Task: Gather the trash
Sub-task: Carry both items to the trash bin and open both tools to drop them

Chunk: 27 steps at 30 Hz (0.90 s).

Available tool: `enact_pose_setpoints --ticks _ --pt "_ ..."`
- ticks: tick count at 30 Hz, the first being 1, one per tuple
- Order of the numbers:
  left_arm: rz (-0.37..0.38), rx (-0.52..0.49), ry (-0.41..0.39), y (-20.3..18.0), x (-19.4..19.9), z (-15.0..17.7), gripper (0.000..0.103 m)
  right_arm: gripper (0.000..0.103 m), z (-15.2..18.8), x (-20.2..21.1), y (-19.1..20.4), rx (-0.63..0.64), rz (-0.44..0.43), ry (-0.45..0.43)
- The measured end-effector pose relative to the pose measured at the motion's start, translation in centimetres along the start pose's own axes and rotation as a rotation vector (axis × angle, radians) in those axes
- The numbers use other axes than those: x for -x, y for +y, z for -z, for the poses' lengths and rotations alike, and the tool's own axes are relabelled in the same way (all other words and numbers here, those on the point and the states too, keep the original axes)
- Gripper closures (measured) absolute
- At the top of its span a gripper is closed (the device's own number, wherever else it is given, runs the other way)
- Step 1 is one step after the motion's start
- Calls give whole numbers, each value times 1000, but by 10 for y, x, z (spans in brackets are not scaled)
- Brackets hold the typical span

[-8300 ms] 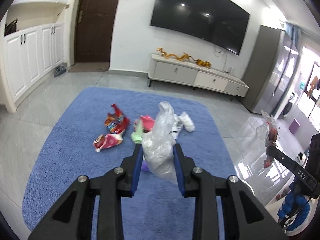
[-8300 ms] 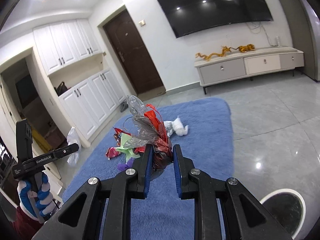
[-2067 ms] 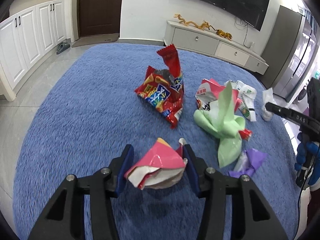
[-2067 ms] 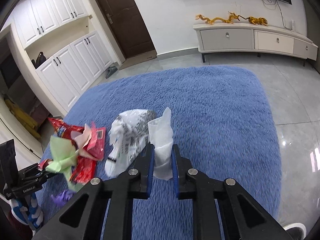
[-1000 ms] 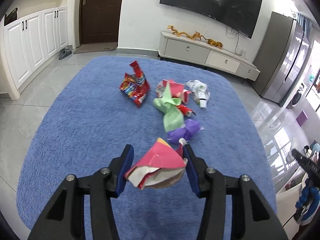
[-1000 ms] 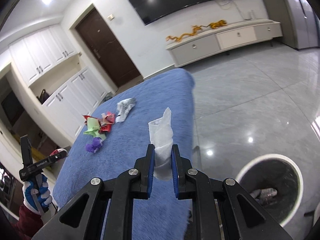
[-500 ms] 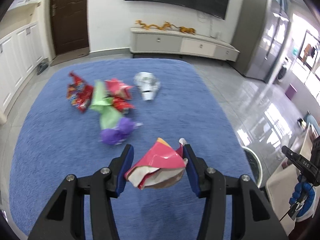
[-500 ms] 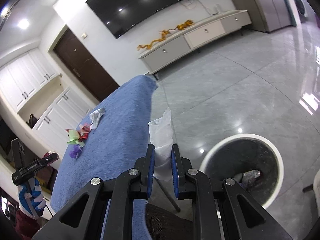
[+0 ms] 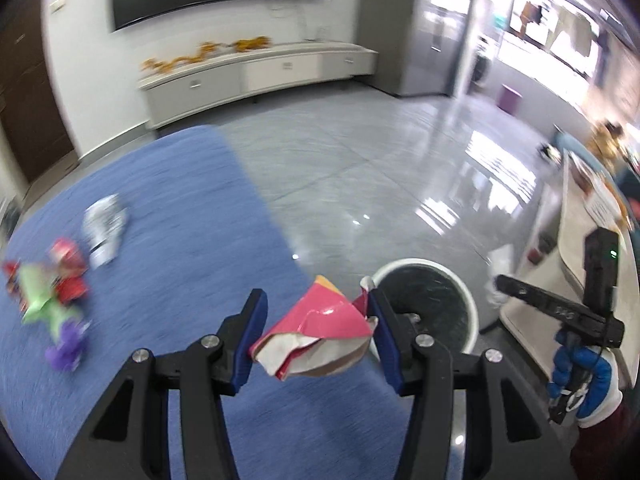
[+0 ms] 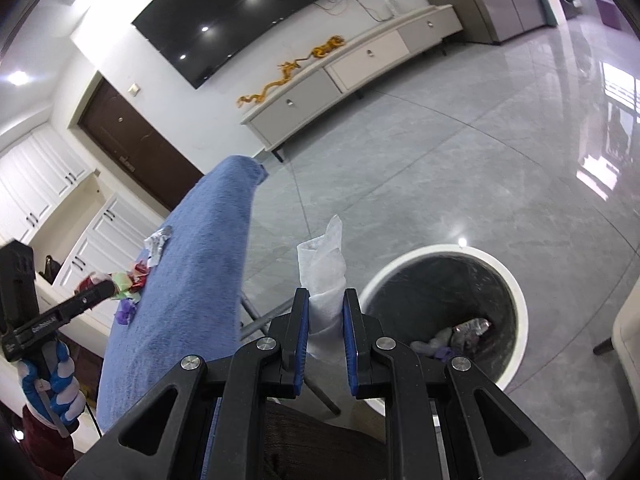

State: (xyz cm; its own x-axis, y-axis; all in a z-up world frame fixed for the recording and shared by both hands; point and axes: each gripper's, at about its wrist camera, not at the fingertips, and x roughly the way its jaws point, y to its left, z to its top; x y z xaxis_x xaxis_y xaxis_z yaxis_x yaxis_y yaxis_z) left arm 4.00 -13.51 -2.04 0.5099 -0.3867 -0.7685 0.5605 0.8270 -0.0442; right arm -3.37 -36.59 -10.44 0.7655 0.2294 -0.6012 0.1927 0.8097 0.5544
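Observation:
My left gripper (image 9: 316,316) is shut on a crumpled pink and white wrapper (image 9: 316,336), held above the edge of the blue rug (image 9: 168,240). A round white-rimmed trash bin (image 9: 428,308) stands just beyond it on the right. My right gripper (image 10: 326,308) is shut on a white tissue (image 10: 324,268), left of the bin (image 10: 448,308), which holds some trash. More trash lies on the rug: a white bag (image 9: 104,228), red and green wrappers (image 9: 48,284), a purple piece (image 9: 66,344).
Glossy grey tile floor (image 9: 380,176) surrounds the rug. A low white TV cabinet (image 10: 352,68) stands at the far wall under a black TV. A white chair or table edge (image 9: 568,248) is at the right. A metal leg (image 10: 264,320) shows beside the rug's edge.
Both grippers have swung right, away from the rug's middle toward the bin. The bin now sits close beyond both grippers. Both still hold their trash.

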Motion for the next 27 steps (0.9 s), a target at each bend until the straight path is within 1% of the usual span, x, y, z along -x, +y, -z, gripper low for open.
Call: enact_pose_setpoints --ticks 4,8,14,20,22,24,27 --pt "53 -89 33 -45 -30 -18 53 86 3 -6 -14 -33 24 14" --pt "103 -140 67 -79 -56 -29 52 85 5 -10 -30 -66 50 24" --pt "142 -154 100 -108 -87 -38 52 85 9 -18 -52 -105 82 45" --pt "184 -131 144 -124 -117 -44 49 83 10 -27 -67 -136 110 48" --pt "201 -125 161 -128 -125 -45 48 80 11 -29 -71 -147 118 49" --pt "215 -118 177 -130 -130 -47 47 71 11 -31 -74 -158 129 51" --pt "219 -114 194 -131 -136 -46 47 62 13 -33 -78 -168 142 55"
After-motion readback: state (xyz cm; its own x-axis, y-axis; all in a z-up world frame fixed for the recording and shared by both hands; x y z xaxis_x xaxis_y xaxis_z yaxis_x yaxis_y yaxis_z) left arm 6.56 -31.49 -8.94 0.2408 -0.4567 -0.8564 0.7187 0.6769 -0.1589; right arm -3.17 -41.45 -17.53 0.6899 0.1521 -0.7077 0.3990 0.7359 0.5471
